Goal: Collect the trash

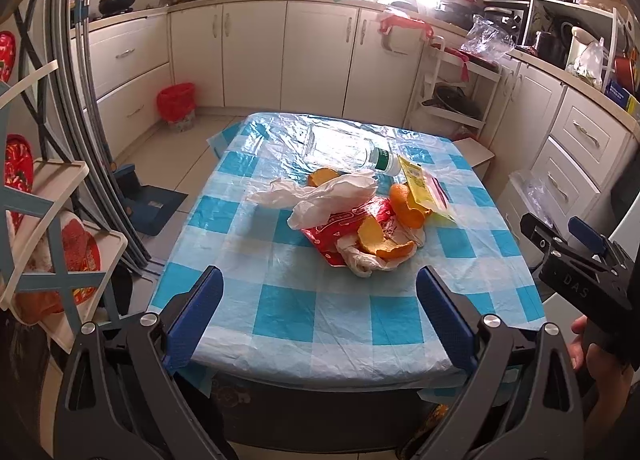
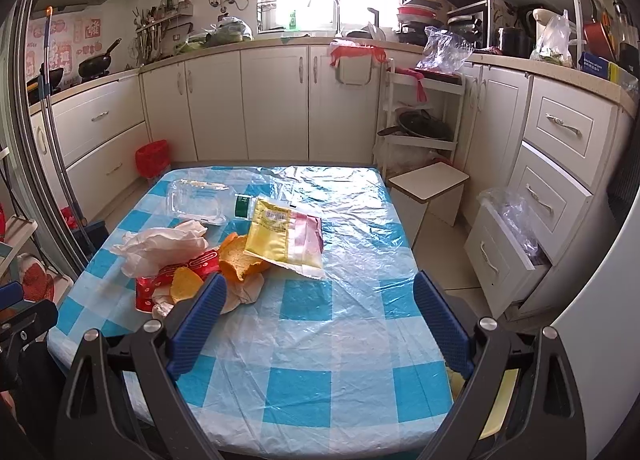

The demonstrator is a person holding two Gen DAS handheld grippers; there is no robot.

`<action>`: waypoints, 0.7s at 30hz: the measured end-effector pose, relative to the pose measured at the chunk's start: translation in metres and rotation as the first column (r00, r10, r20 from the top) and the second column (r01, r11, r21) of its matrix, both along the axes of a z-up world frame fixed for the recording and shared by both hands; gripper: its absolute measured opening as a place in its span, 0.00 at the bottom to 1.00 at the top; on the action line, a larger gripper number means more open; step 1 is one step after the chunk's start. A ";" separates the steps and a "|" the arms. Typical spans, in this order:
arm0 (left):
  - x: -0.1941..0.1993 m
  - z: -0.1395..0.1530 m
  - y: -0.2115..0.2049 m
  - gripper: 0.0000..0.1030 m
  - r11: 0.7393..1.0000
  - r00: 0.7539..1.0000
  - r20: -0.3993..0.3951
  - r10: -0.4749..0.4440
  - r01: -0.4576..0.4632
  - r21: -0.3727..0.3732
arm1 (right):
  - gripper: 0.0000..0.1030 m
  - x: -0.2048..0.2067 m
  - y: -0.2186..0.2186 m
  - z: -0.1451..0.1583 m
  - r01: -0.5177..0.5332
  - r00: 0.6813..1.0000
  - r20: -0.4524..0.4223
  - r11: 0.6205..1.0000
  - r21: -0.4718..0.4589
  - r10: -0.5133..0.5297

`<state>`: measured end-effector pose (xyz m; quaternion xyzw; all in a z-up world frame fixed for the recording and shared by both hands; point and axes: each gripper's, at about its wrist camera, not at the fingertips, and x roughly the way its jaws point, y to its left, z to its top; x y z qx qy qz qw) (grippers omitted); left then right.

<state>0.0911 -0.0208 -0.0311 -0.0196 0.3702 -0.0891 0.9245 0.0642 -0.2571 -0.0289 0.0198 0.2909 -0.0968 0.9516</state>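
A heap of trash lies mid-table on the blue checked cloth [image 1: 312,312] [image 2: 304,340]: crumpled white tissue [image 1: 324,193] [image 2: 160,246], a red wrapper [image 1: 344,230] [image 2: 176,280], orange peels [image 1: 382,244] [image 2: 240,256], a yellow packet [image 1: 418,185] [image 2: 272,236], a clear plastic bottle [image 1: 340,149] lying on its side, and a clear tray [image 2: 200,199]. My left gripper [image 1: 318,280] stands open over the near table edge, short of the heap. My right gripper [image 2: 318,288] is open too, nothing between its fingers, its left finger [image 2: 196,320] just before the peels.
A red-lined bin [image 1: 176,101] [image 2: 152,157] stands on the floor beyond the table's far left corner. A small white stool [image 2: 428,189] and open drawers [image 2: 508,256] lie to the right. A folded rack [image 1: 52,219] crowds the left. White cabinets [image 1: 312,55] run behind.
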 end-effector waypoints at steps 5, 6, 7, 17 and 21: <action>0.001 -0.001 0.003 0.90 1.000 1.000 -0.003 0.005 -0.005 0.000 | 0.88 0.002 0.002 -0.002 -0.008 1.000 -0.006 1.000 0.000 0.008; 0.001 -0.001 0.004 0.90 1.000 1.000 -0.004 0.008 -0.008 -0.001 | 0.88 0.002 0.002 -0.002 -0.008 1.000 -0.007 1.000 0.000 0.008; 0.002 -0.002 0.005 0.90 1.000 1.000 -0.005 0.011 -0.012 -0.003 | 0.88 0.002 0.002 -0.002 -0.009 1.000 -0.008 1.000 0.001 0.009; 0.012 -0.003 0.010 0.90 0.999 1.000 0.006 0.026 -0.027 0.021 | 0.88 0.003 0.005 -0.005 -0.016 1.000 -0.018 1.000 0.003 0.016; 0.022 -0.006 0.013 0.90 0.999 1.000 0.006 0.025 -0.025 0.025 | 0.88 0.004 0.005 -0.007 -0.017 1.000 -0.024 1.000 0.005 0.017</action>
